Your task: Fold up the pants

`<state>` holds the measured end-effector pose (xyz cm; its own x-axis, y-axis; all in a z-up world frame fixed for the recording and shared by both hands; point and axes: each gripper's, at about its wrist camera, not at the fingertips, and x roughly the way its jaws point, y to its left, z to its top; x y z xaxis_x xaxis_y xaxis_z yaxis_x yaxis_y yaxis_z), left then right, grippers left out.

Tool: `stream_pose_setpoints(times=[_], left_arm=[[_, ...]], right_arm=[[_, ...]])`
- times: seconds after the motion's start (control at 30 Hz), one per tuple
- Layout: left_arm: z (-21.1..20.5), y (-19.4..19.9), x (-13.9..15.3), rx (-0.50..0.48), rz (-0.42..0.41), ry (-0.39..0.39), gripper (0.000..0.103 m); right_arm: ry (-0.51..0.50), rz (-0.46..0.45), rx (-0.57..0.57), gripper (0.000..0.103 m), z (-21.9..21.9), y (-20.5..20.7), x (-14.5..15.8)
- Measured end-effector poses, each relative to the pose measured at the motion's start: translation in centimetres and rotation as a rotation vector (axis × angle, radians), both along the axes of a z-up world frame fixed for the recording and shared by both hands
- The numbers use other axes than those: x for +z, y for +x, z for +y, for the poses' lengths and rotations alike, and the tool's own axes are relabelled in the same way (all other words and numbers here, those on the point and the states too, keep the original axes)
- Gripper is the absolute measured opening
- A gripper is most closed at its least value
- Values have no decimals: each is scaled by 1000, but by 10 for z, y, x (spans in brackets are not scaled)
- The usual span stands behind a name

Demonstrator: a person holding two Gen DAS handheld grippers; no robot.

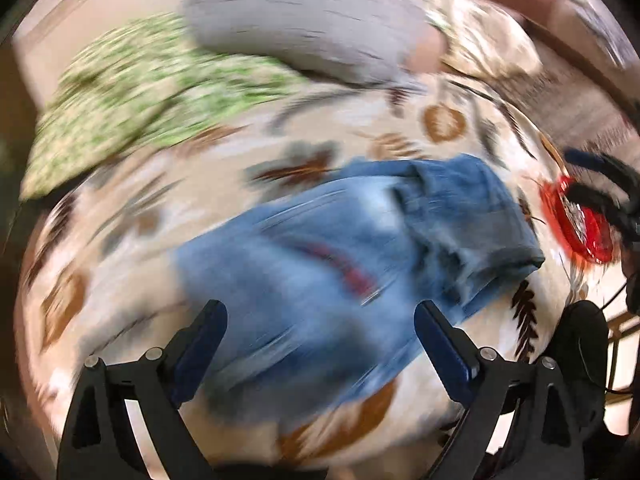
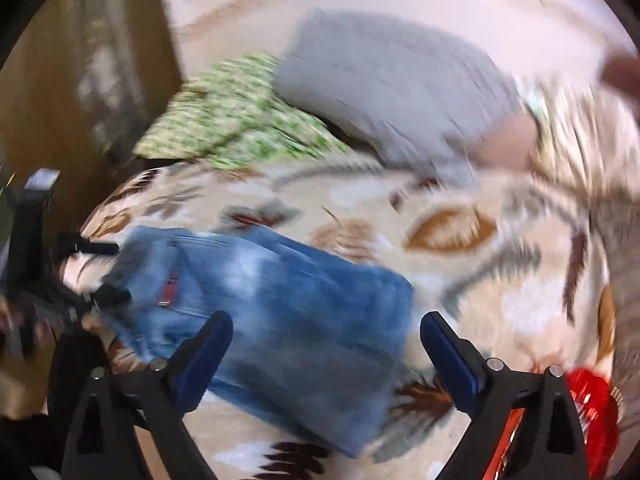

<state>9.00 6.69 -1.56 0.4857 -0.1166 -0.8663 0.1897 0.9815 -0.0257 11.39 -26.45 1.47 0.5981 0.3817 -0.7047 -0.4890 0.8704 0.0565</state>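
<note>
Pants of blue denim lie folded on a bed covered with a beige leaf-pattern blanket. Both views are blurred by motion. A small red patch sits on the denim; it looks like a label, but any writing on it cannot be read.

In the left wrist view, the left hand-held gripper has its two fingers spread wide and holds nothing. The pants lie directly ahead of it and between the finger lines, with one folded edge toward the right finger. I cannot tell if the fingers touch the cloth.

In the right wrist view, the right hand-held gripper is also wide apart and has hold of nothing. The pants lie ahead of it and to its left, and pass under the left finger; the right finger is over bare blanket.

Farther ahead of both grippers lies a gray pillow, and to the left of it a green patterned cloth. A red thing lies on the blanket to the right of the left gripper; the same red thing is just beside the right gripper's right finger. Its kind is too blurred to tell.
</note>
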Motion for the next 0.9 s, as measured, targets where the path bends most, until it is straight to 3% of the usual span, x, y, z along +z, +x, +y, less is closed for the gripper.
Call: stream_pose_setpoints(times=[0.13,0.3,0.53,0.73,0.9], left_arm=[[62,-28,5,127,31,-50,95],[97,-37,-18,182,81,-154,95],[119,14,-50,229,130,-279,95],[125,78,-63,133,169,-328,95],[128,117,-107,64,287,-346,95]], right_arm=[[-83,-69,138,97,68,-35,7],[-135,-50,357,96,139,-67,-18],[-212,-157,488,96,213,-106,-53],[-274,-253,510,96,260,-117,-70],[-408,-300,510,96,294,-118,-108]])
